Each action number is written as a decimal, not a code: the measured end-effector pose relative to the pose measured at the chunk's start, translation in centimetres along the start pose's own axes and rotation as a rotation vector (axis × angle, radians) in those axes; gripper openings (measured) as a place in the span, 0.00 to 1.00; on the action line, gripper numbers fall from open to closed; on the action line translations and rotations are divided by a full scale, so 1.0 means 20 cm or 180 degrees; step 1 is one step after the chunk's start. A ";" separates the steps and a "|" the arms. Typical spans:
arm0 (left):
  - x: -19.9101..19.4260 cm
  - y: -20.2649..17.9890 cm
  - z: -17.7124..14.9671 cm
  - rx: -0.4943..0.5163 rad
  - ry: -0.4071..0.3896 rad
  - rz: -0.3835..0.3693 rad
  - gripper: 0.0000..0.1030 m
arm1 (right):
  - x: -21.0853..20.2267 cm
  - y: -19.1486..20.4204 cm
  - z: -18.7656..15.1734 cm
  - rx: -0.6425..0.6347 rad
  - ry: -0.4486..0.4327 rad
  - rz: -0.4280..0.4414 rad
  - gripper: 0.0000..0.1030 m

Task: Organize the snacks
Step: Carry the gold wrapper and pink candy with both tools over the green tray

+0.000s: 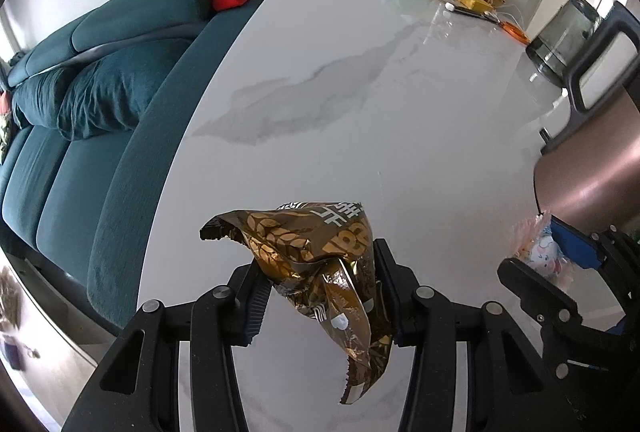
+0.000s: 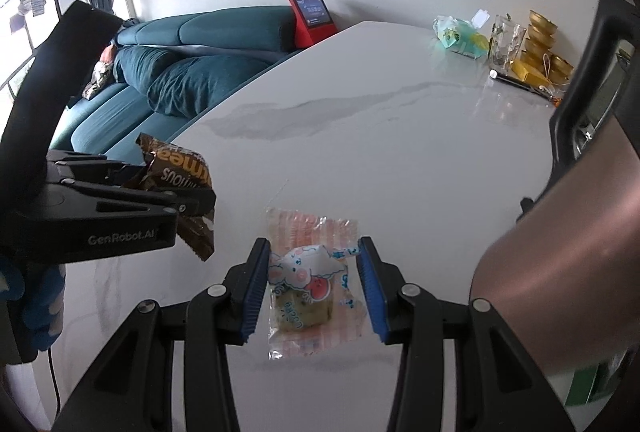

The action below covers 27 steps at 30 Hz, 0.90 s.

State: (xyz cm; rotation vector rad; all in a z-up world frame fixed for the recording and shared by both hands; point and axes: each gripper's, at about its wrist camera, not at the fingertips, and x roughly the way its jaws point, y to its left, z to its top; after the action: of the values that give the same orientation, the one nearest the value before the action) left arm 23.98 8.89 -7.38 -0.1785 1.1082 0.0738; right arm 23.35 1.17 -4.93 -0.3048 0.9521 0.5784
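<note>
Clamping the brown packet aloft, left gripper clears the counter; right gripper, fingers apart, straddles the pink packet.

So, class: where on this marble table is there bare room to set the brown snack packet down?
The wide middle of the marble table is bare, bordered by the teal sofa, the far clutter and the copper-coloured container. The far corner is crowded: tissue pack, glass jar, gold tins. The pink snack packet fills the near spot.
</note>
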 end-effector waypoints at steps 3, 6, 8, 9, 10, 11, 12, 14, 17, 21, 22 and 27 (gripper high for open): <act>-0.03 -0.03 -0.06 0.0075 0.0034 -0.0007 0.41 | -0.06 0.00 -0.06 -0.0006 0.0005 0.0024 0.58; -0.06 -0.09 -0.13 0.0190 0.0071 -0.0038 0.41 | -0.15 -0.01 -0.17 -0.0008 0.0042 0.0050 0.59; -0.10 -0.15 -0.18 0.0271 0.0084 -0.0079 0.41 | -0.21 -0.02 -0.23 -0.0004 0.0069 0.0052 0.58; -0.11 -0.17 -0.21 0.0308 0.0091 -0.0095 0.41 | -0.24 -0.03 -0.27 0.0006 0.0085 0.0055 0.58; -0.13 -0.20 -0.23 0.0342 0.0102 -0.0113 0.41 | -0.27 -0.05 -0.31 0.0022 0.0108 0.0057 0.58; -0.14 -0.24 -0.25 0.0385 0.0110 -0.0140 0.41 | -0.30 -0.06 -0.34 0.0029 0.0124 0.0052 0.58; -0.16 -0.27 -0.27 0.0424 0.0117 -0.0162 0.41 | -0.33 -0.07 -0.39 0.0044 0.0143 0.0040 0.58; -0.19 -0.35 -0.33 0.0533 0.0145 -0.0211 0.41 | -0.40 -0.12 -0.48 0.0092 0.0188 0.0016 0.58; -0.23 -0.49 -0.41 0.0686 0.0176 -0.0292 0.41 | -0.51 -0.21 -0.61 0.0191 0.0240 -0.0065 0.58; -0.27 -0.71 -0.50 0.0879 0.0206 -0.0427 0.41 | -0.66 -0.37 -0.77 0.0365 0.0283 -0.0218 0.58; -0.28 -0.77 -0.51 0.0934 0.0208 -0.0458 0.41 | -0.72 -0.43 -0.82 0.0428 0.0289 -0.0286 0.58; -0.34 -1.10 -0.57 0.1215 0.0166 -0.0614 0.41 | -0.92 -0.67 -0.99 0.0655 0.0270 -0.0546 0.58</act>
State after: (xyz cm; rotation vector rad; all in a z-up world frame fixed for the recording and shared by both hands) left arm 14.13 -14.57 -3.83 0.0558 1.1311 -0.3148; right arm 9.62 -25.32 -0.60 -0.2249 1.0469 0.3095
